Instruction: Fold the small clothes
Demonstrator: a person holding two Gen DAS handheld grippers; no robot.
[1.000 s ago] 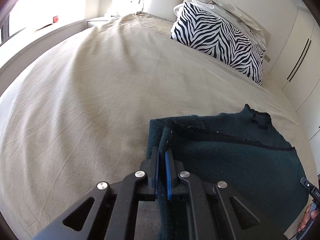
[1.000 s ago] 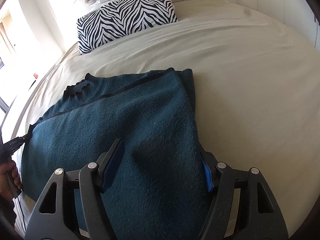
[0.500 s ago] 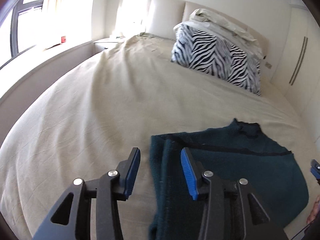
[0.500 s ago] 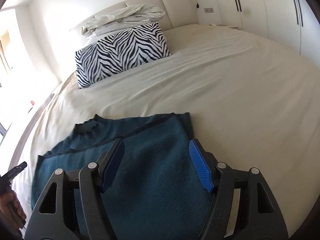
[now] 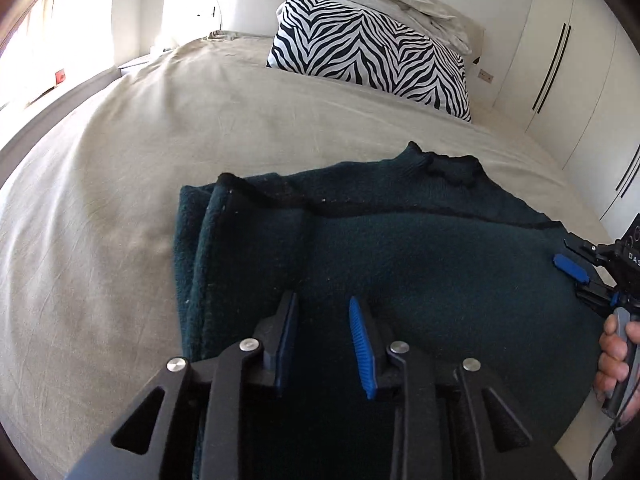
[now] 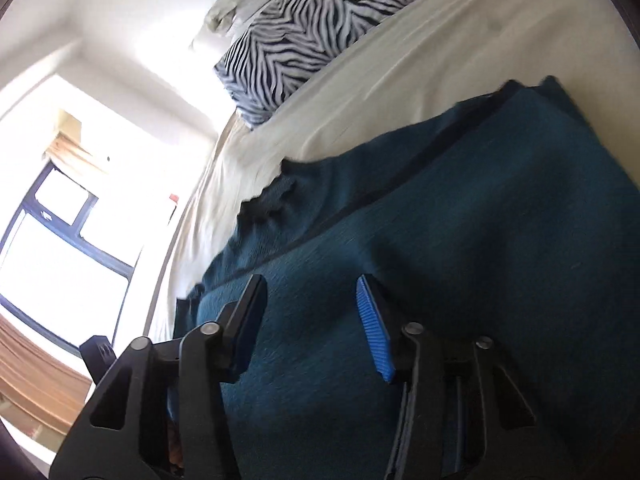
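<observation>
Dark teal sweater (image 5: 400, 264), folded, flat on the beige bed (image 5: 120, 200), below the zebra pillow (image 5: 372, 52). Left gripper (image 5: 322, 316) over its near edge, jaws just narrowed to a partial gap, pads apart, gripping nothing. Right gripper (image 6: 312, 312) tilted over the sweater's other side, jaws likewise just closing partway, empty. Hand (image 5: 614, 360) beside the sweater's right edge.
</observation>
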